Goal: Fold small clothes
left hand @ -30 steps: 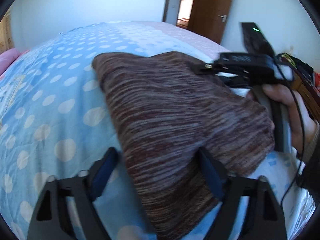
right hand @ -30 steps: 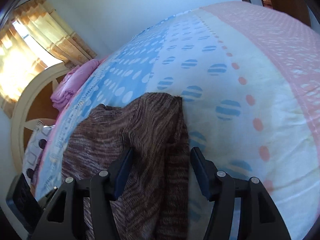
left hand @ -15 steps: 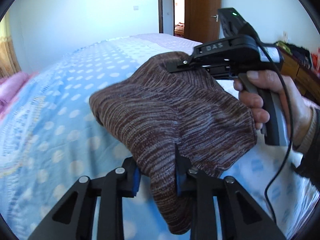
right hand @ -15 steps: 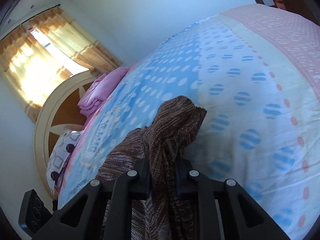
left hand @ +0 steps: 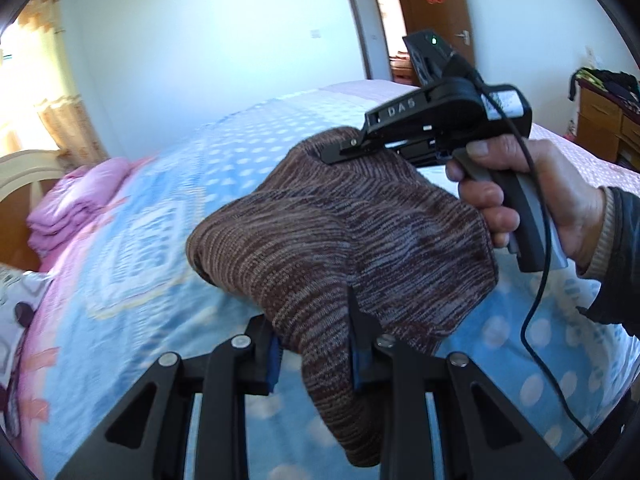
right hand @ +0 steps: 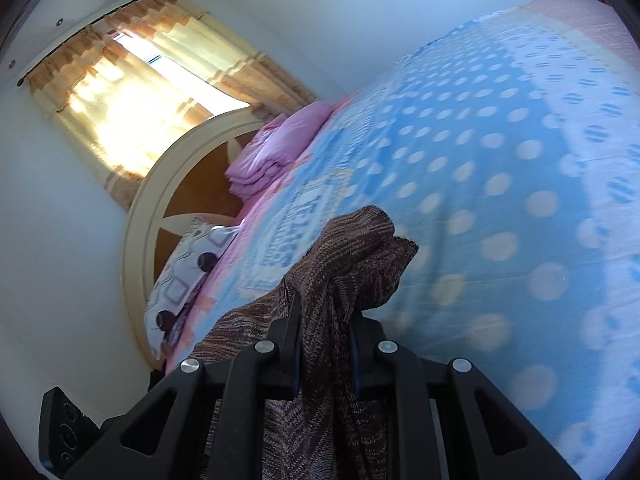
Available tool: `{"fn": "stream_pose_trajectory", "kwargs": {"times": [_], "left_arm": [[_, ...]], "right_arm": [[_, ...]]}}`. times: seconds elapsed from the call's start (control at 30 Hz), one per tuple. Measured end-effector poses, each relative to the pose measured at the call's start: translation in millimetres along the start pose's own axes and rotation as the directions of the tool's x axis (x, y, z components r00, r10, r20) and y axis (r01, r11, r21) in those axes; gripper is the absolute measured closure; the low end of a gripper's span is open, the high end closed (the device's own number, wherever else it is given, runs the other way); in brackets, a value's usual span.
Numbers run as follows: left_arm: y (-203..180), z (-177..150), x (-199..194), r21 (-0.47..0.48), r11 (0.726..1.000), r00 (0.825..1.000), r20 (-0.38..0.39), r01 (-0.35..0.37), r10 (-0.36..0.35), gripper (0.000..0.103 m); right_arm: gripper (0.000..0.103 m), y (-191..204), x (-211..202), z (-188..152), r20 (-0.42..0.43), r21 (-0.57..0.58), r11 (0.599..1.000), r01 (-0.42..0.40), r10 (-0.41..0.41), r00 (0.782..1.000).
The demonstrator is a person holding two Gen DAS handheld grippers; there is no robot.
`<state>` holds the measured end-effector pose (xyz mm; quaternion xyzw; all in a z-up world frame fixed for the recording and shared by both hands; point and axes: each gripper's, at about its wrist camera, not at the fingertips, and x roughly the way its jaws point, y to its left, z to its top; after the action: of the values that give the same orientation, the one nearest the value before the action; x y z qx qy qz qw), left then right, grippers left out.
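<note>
Both grippers hold 1 brown striped knit garment (left hand: 340, 240) up above the bed (left hand: 140, 248), which is covered by a blue spread with pale dots.

In the left wrist view, the left gripper (left hand: 316, 344) has its jaws clamped on a bunched fold at the garment's near edge; knit fills the gap between the blue pads, and a loose end hangs below them. From there the cloth stretches up and away to the right gripper (left hand: 344, 150), whose narrow black jaws bite the far upper corner of the garment. A hand (left hand: 528, 204) grips that tool's grey handle, a dark sleeve shows at the wrist, and a black cable (left hand: 540, 292) hangs down from the tool. The cloth sags between the 2 grips, with a rounded fold bulging to the left.

In the right wrist view, the right gripper (right hand: 324, 344) is closed tight on a gathered ridge of the same garment (right hand: 352, 256). A crumpled tip stands up past the jaws, and the rest falls down and to the left under the tool.

At the head of the bed lie a folded pink blanket (right hand: 276, 148) and a white pillow with dark spots (right hand: 188, 276), against a cream arched headboard (right hand: 152, 200). Sunlit tan curtains (right hand: 132, 92) hang above. In the left wrist view a brown door (left hand: 432, 20) stands at the far wall, and a wooden dresser (left hand: 608, 120) sits to the right.
</note>
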<state>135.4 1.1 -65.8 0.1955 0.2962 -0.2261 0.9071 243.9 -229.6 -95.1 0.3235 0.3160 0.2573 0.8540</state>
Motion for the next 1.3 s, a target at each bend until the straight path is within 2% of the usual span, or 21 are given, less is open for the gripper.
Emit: {"fn": "stream_pose_trajectory", "kwargs": {"times": [0.37,0.53,0.83,1.03,1.13,1.23,1.27,1.3], "left_arm": [[37,-32,-36,-0.048,0.991,0.992,-0.006,-0.125,0.125,0.076],[38,-46,-30,-0.081,0.987,0.990,-0.025,-0.141,0.139,0.076],[35,-80,-33,-0.125,0.982,0.986,-0.109,-0.141,0.127,0.076],[31,-93,-28,-0.137,0.981,0.984,-0.132,-0.136,0.118,0.076],[32,-100,-23,-0.149,0.979,0.982,-0.147,-0.140,0.118,0.071],[34,-105,-17,-0.141,0.977,0.974,-0.182,-0.163,0.136,0.063],[31,-104,-23,-0.135,0.975,0.973,-0.174,-0.175,0.150,0.062],[29,-104,-29,-0.129,0.976,0.974,-0.164,-0.178,0.155,0.062]], "right_arm": [[0.085,77,79,-15,-0.091,-0.049,0.993,-0.107,0.102,0.991],[0.085,96,106,-27,-0.147,-0.057,0.991,-0.121,0.112,0.983],[0.086,104,167,-49,-0.306,-0.089,0.994,-0.068,0.038,0.951],[0.085,95,190,-62,-0.347,-0.079,0.996,-0.043,0.014,0.938],[0.085,92,193,-66,-0.354,-0.096,0.995,-0.026,-0.010,0.935],[0.080,88,196,-70,-0.364,-0.095,0.995,-0.010,-0.025,0.931],[0.070,88,194,-71,-0.360,-0.110,0.994,0.001,-0.040,0.932],[0.066,89,192,-72,-0.355,-0.127,0.992,0.015,-0.059,0.933]]}}
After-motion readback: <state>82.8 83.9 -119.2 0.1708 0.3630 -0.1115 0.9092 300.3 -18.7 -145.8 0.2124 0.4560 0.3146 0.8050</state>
